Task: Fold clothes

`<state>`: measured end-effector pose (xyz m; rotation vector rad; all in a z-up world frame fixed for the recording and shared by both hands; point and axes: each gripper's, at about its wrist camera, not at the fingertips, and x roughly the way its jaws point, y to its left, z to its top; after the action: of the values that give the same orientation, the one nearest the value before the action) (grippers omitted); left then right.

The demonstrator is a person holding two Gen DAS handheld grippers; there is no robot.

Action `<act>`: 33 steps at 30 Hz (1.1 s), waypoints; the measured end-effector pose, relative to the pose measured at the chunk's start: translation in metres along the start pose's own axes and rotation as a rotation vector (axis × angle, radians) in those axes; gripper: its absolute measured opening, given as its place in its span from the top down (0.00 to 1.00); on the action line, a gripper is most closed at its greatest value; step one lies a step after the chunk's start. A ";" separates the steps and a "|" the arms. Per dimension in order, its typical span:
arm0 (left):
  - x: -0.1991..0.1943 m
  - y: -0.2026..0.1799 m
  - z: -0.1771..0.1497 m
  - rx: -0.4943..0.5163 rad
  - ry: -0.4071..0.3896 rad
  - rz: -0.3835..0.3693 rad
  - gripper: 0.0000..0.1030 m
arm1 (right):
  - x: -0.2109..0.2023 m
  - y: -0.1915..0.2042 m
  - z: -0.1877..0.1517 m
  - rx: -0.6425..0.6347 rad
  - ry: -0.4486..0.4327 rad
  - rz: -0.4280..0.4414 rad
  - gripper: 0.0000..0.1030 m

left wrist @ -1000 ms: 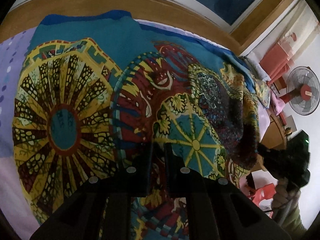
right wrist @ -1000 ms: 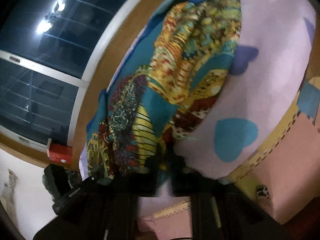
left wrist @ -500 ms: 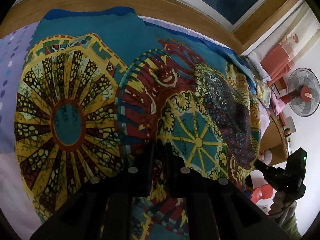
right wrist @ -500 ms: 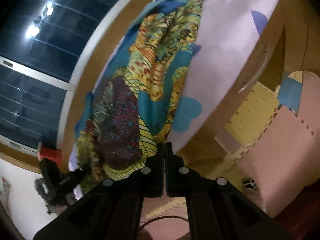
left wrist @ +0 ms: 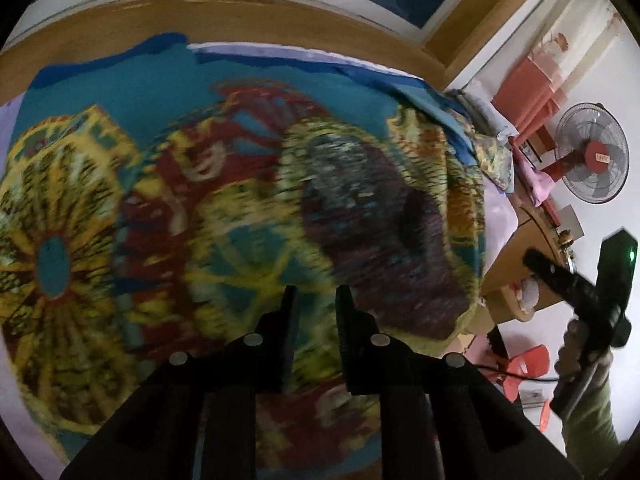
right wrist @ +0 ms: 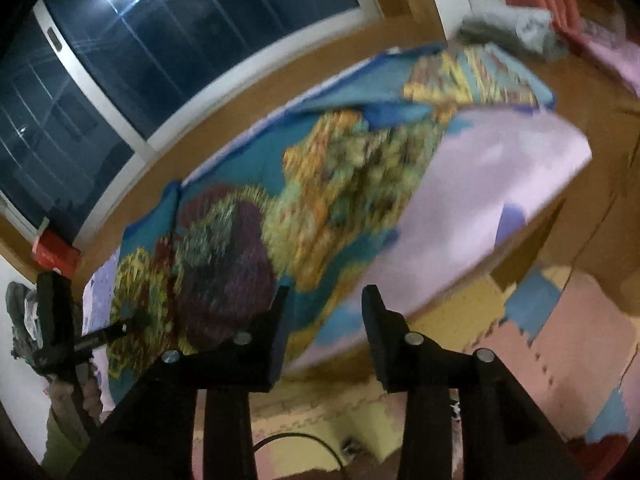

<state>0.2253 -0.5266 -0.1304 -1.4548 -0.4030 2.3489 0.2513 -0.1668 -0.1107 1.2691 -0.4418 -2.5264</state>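
Both claws parted, seemingly empty: left claw (left wrist: pixel 314 294), right claw (right wrist: pixel 322 294).

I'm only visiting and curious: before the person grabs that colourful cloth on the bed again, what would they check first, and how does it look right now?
1. Left claw free of the colourful cloth: ok, open with nothing between its fingers.
2. Right claw free: ok, open and empty.
3. Cloth lying spread on the bed: ok, though its far end is rumpled.
4. Cloth edge to grab in sharp view: cannot tell, both views are blurred.
5. The claws apart from each other: ok.
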 end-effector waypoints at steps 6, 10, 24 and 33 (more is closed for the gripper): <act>0.033 -0.063 0.019 -0.048 -0.039 0.012 0.83 | 0.011 -0.036 0.054 -0.146 -0.013 0.024 0.66; 0.059 -0.103 0.028 -0.072 -0.029 0.015 0.78 | 0.021 -0.066 0.084 -0.232 0.025 0.061 0.66; 0.125 -0.204 0.070 -0.011 0.030 -0.032 0.74 | 0.036 -0.144 0.144 -0.244 0.070 0.072 0.66; 0.175 -0.267 0.113 0.143 0.077 -0.103 0.73 | 0.025 -0.182 0.167 -0.280 0.013 -0.065 0.61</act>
<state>0.0894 -0.2176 -0.1110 -1.4177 -0.2772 2.1858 0.0817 0.0148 -0.1049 1.2086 -0.0401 -2.5200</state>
